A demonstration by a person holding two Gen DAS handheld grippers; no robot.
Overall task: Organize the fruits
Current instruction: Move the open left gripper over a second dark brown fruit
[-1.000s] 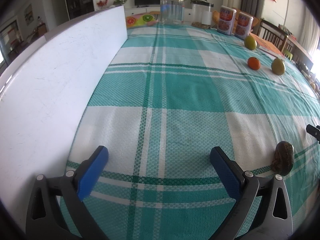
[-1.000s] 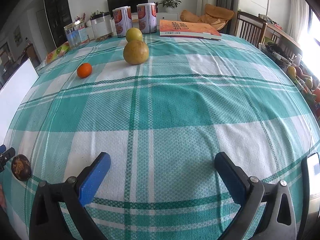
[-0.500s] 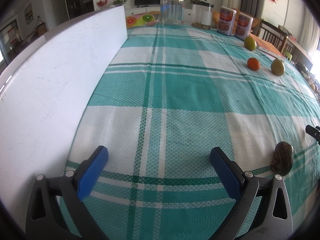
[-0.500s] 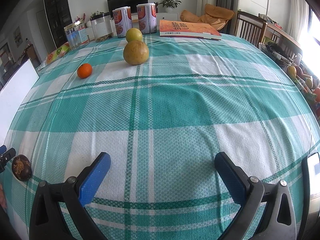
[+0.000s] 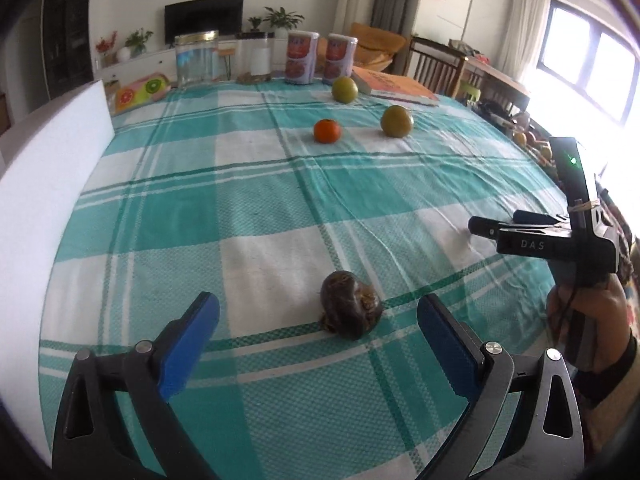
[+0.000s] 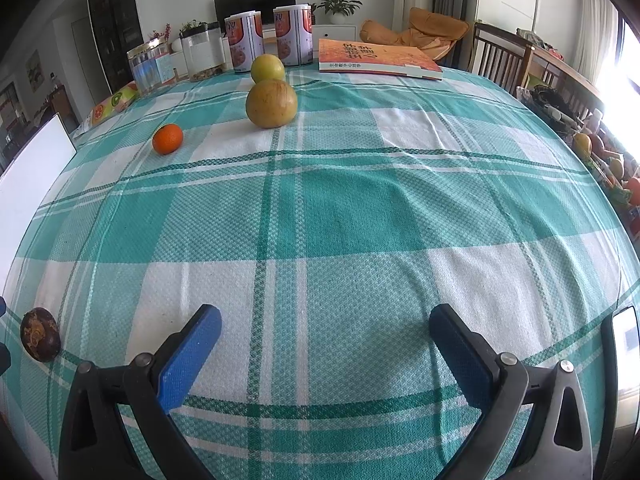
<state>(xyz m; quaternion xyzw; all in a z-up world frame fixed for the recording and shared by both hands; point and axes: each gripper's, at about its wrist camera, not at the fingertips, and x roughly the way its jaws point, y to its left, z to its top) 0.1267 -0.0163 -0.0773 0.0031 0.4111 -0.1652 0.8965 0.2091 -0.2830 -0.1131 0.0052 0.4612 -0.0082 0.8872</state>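
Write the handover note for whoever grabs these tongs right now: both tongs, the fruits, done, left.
Left tongs: open, empty, aimed at the dark brown wrinkled round fruit, which lies on the cloth just ahead of the fingertips, not gripped.
Right tongs: open, empty, over bare teal-and-white checked tablecloth.
Small orange mandarin, large yellow-brown round fruit and yellow-green round fruit sit loose at the far end.
Done: nothing gathered.
Left: all four fruits; the dark one is probably first.

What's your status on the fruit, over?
Left gripper open, lined up on the dark brown fruit. Right gripper open, empty. Orange and two yellow-green fruits untouched. Nothing in the way.
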